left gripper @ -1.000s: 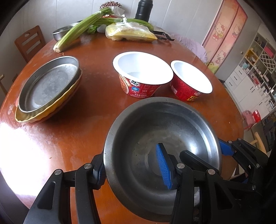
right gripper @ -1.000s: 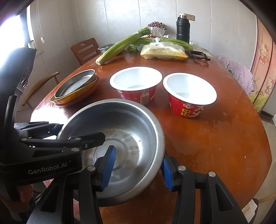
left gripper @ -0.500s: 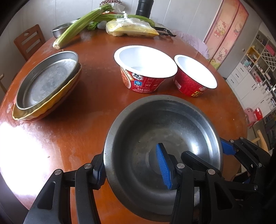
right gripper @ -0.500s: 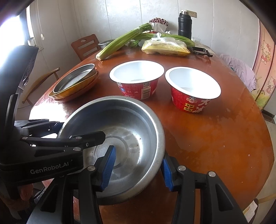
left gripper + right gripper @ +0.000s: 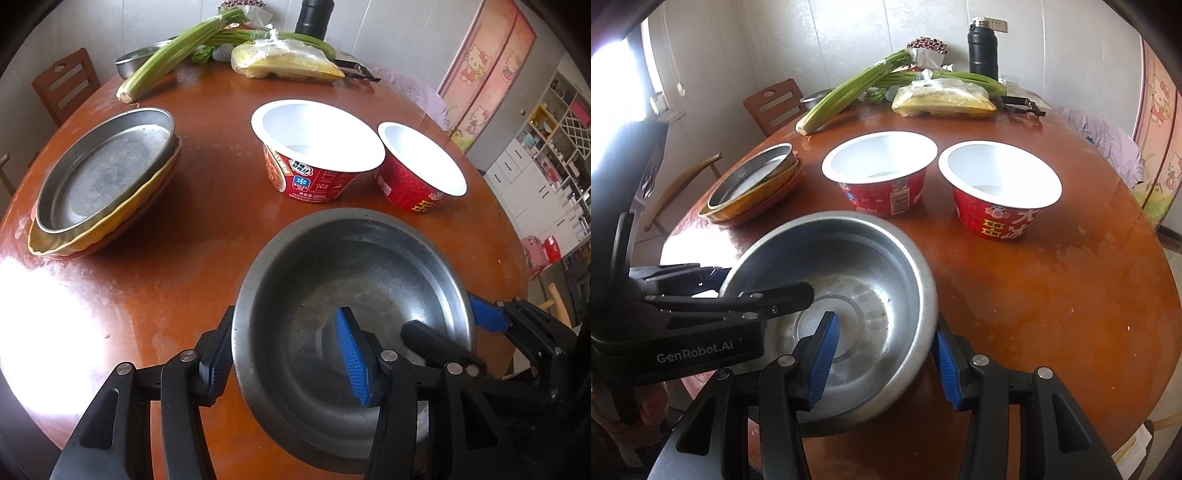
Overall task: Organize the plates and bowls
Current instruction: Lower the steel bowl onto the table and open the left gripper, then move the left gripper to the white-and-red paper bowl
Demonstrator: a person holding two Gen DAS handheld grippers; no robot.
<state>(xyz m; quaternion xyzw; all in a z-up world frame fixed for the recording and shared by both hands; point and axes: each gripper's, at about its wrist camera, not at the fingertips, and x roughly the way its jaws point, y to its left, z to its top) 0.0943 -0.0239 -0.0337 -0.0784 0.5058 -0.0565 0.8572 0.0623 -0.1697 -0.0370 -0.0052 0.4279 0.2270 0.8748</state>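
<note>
Cups and plate stack sit nearer in view than earlier; left hand-held gripper (image 5: 284, 356) jaws have just widened, straddling steel bowl (image 5: 354, 280) rim loosely. Right hand-held gripper (image 5: 884, 356) narrow, clamping opposite rim. Bowl at near table (image 5: 207, 229) edge. Step: bowl handover; next, carry it to a resting place.

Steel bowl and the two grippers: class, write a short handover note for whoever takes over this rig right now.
Left gripper: fingers straddle the steel bowl at its left rim. Its jaws have just opened a little, and a firm grip cannot be told.
Right gripper: shut on the steel bowl's right rim, one finger inside, one outside.
Things: the steel bowl is over the near side of the table. Two red paper bowls stand side by side beyond it. A steel plate sits on a yellow plate at the left.
Done: plates stacked.
Left: probably gathering the three bowls together.
</note>
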